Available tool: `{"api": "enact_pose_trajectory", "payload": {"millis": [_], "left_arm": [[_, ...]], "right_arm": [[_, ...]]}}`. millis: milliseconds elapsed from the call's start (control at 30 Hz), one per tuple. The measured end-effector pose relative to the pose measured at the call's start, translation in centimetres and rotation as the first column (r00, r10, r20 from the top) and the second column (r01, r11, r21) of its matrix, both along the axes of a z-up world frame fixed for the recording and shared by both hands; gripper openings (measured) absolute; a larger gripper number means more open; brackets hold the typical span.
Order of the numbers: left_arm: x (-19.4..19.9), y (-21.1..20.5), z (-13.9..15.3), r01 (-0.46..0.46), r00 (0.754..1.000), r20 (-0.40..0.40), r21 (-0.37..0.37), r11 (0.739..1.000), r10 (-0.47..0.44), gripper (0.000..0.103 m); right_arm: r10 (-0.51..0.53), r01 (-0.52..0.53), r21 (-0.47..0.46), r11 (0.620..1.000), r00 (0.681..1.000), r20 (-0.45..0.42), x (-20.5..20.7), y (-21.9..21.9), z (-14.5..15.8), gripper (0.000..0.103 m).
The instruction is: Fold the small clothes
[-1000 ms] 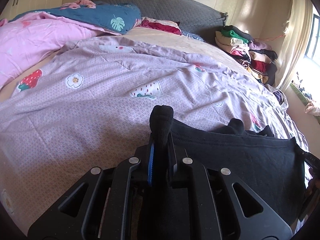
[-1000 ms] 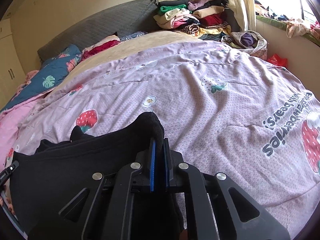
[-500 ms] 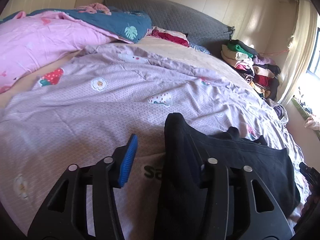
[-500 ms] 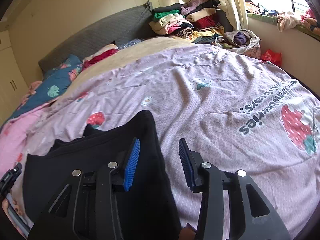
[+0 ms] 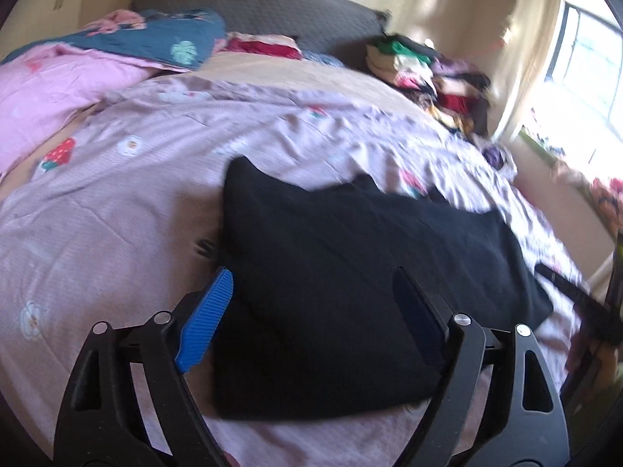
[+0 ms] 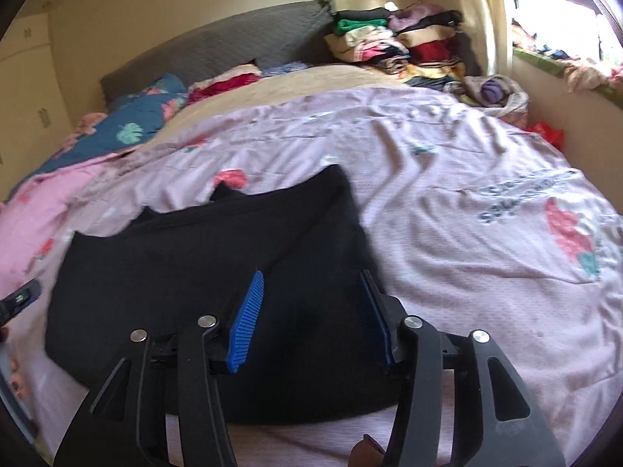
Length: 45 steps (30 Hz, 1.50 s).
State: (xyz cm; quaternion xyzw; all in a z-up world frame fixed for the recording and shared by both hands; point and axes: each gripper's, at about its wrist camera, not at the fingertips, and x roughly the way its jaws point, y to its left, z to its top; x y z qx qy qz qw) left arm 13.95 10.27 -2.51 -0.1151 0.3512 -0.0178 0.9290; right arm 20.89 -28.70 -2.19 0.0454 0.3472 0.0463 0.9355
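A black garment (image 5: 350, 257) lies folded flat on the lilac strawberry-print bedspread (image 5: 117, 202), and it fills the lower middle of both wrist views (image 6: 202, 264). My left gripper (image 5: 311, 295) hovers over its near left part. Its jaws are opening, blue pads wide apart, and nothing is pressed between them. Over the garment's near right part hangs my right gripper (image 6: 311, 303), jaws likewise opening and clear of the cloth. The other gripper's black tip shows at the far right edge of the left view and at the far left edge of the right view.
A stack of folded clothes (image 6: 397, 43) sits at the bed's far right corner by the grey headboard (image 6: 233, 46). Pink and blue quilts (image 5: 97, 58) are bunched at the far left. A window and sill (image 6: 564, 39) lie to the right. The bedspread (image 6: 486, 194) stretches right of the garment.
Both grippers let go of the black garment's corners and opened. They drew back toward the near edge, leaving the garment lying flat on the bedspread.
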Motion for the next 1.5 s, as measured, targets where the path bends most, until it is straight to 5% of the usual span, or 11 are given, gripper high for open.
{"api": "enact_pose_trajectory", "payload": {"millis": [67, 167, 200, 233, 267, 633, 767, 867, 1167, 1300, 1500], "left_arm": [[0.1, -1.1, -0.7, 0.027, 0.999, -0.029, 0.008, 1.0, -0.026, 0.078], [0.7, -2.4, -2.0, 0.036, 0.996, -0.083, 0.059, 0.998, -0.031, 0.079], [0.8, -2.5, -2.3, 0.034, 0.995, -0.091, 0.065, 0.997, -0.028, 0.08], [0.8, -2.5, -2.4, 0.033, 0.995, -0.092, 0.07, 0.997, -0.026, 0.08], [0.8, -2.6, -2.7, 0.031, 0.995, -0.098, 0.079, 0.996, -0.023, 0.08], [0.3, -2.0, -2.6, 0.019, 0.994, -0.107, 0.046, 0.999, -0.014, 0.08], [-0.1, -2.1, -2.5, 0.015, 0.994, -0.11, 0.045, 0.999, -0.01, 0.08], [-0.4, -2.1, -2.4, 0.013, 0.993, -0.114, 0.042, 0.999, -0.009, 0.08], [-1.6, -2.0, -1.7, 0.018, 0.994, -0.112, 0.024, 1.0, -0.015, 0.086], [-2.3, -1.9, -1.0, 0.012, 0.995, -0.097, 0.033, 0.999, -0.009, 0.093], [-3.0, -1.7, -0.3, 0.012, 0.996, -0.091, 0.042, 0.999, -0.008, 0.093]], "right_arm": [[-0.05, 0.049, -0.023, 0.999, 0.998, -0.048, 0.5, -1.3, -1.1, 0.05], [-0.055, 0.062, 0.06, 0.996, 0.991, -0.122, 1.0, -2.8, -2.3, 0.048], [-0.043, 0.054, 0.08, 0.995, 0.991, -0.13, 1.0, -3.0, -2.4, 0.042], [-0.029, 0.042, 0.095, 0.995, 0.991, -0.134, 0.9, -3.1, -2.5, 0.017], [-0.036, 0.049, 0.091, 0.995, 0.991, -0.133, 0.7, -3.1, -2.4, 0.008], [-0.111, 0.132, 0.124, 0.984, 0.98, -0.165, -0.5, -4.7, -2.9, 0.008], [-0.132, 0.15, 0.104, 0.983, 0.978, -0.162, -0.8, -4.6, -3.0, 0.017], [-0.162, 0.176, 0.091, 0.98, 0.976, -0.145, -1.4, -4.8, -2.7, 0.039], [-0.155, 0.164, 0.175, 0.971, 0.986, -0.066, -4.0, -5.2, -1.0, 0.079], [-0.131, 0.134, 0.18, 0.975, 0.991, -0.029, -4.9, -4.4, -0.2, 0.091], [-0.076, 0.073, 0.172, 0.982, 0.997, 0.008, -6.0, -2.8, 0.5, 0.095]]}}
